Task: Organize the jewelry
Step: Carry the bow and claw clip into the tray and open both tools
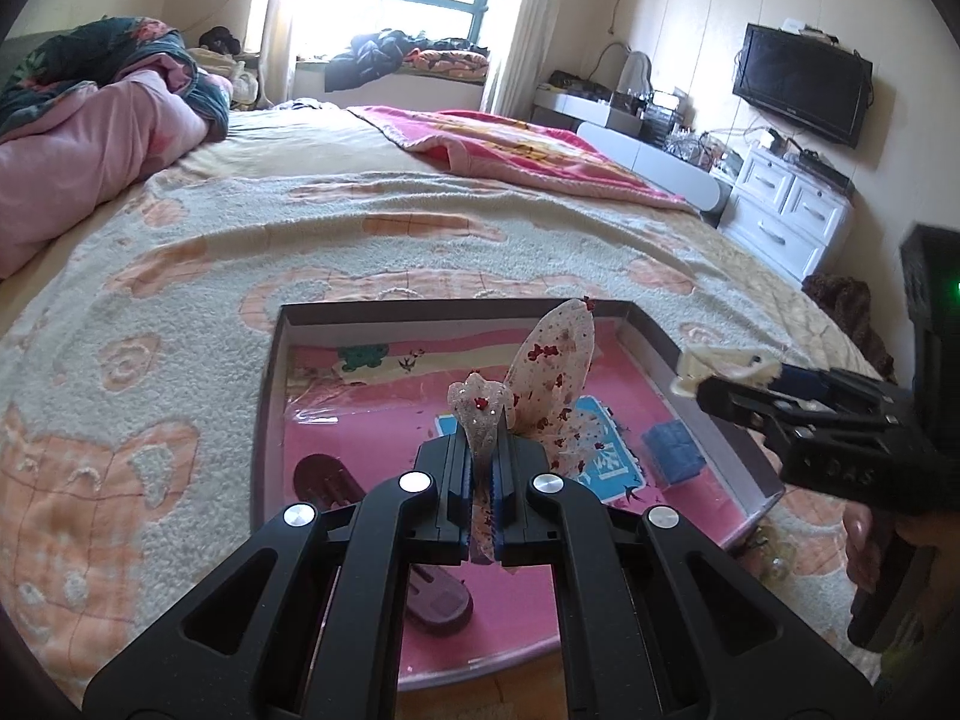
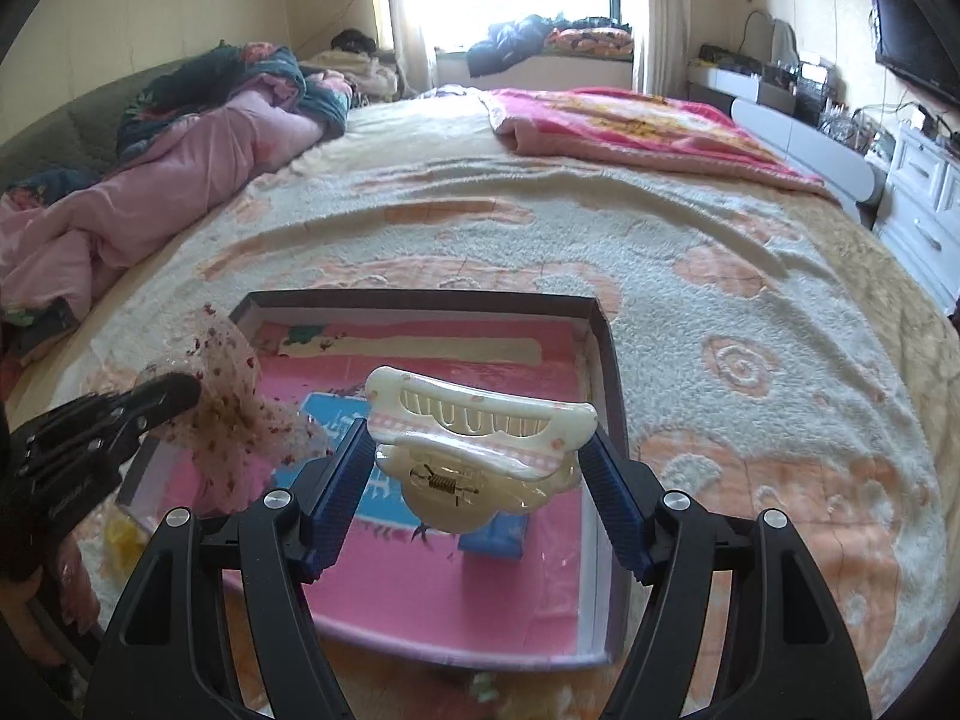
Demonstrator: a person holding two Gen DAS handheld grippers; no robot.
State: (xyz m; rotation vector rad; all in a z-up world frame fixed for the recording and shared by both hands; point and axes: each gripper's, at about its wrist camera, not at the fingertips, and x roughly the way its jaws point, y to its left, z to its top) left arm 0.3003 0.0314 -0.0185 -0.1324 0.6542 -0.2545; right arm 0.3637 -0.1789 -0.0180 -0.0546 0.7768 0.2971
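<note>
My left gripper is shut on a sheer bow hair ornament with red flecks, held over the pink-lined box on the bed. In the right wrist view that bow hangs at the left from the left gripper. My right gripper is shut on a cream hair claw clip, its blue pads pressing both ends, above the box. The claw clip also shows at the right of the left wrist view. A dark red hair clip and a blue item lie in the box.
The box rests on a fluffy cream and orange blanket. A pink quilt is piled at the far left and a pink blanket lies further back. White drawers and a wall television stand at the right. A small yellow thing lies beside the box.
</note>
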